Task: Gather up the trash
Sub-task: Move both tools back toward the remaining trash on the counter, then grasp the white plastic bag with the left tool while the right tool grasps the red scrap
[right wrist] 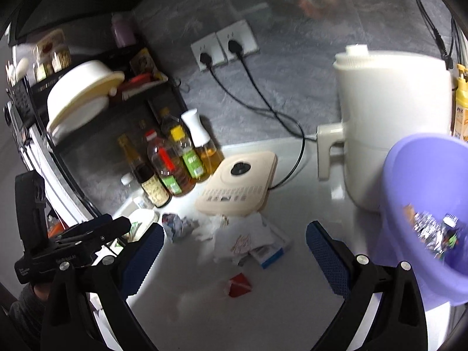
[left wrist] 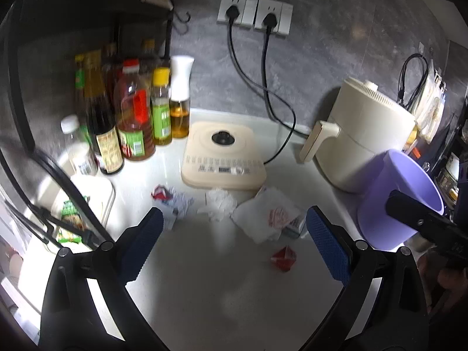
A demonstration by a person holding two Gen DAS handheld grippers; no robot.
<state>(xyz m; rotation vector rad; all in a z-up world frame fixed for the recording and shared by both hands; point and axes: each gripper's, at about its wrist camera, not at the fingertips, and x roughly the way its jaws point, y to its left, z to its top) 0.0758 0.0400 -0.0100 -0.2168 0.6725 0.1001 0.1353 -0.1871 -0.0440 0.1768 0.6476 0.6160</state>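
Trash lies on the white counter point(left wrist: 222, 292) in front of the cream induction cooker point(left wrist: 223, 153): a red wrapper point(left wrist: 283, 259) nearest, a white paper bag point(left wrist: 264, 216) over a small carton, crumpled tissue point(left wrist: 219, 204) and a crumpled printed wrapper point(left wrist: 168, 197). The purple bin point(right wrist: 424, 193), already holding foil scraps, stands to the right, beside the air fryer point(left wrist: 368, 137). Left gripper point(left wrist: 235, 244) and right gripper point(right wrist: 235, 259) both stand wide open, empty, above the counter. Risks, as judged: light tissue may tear or slip from the pads; a reach could knock the oil bottles point(left wrist: 133, 117); the light bin may tip if bumped.
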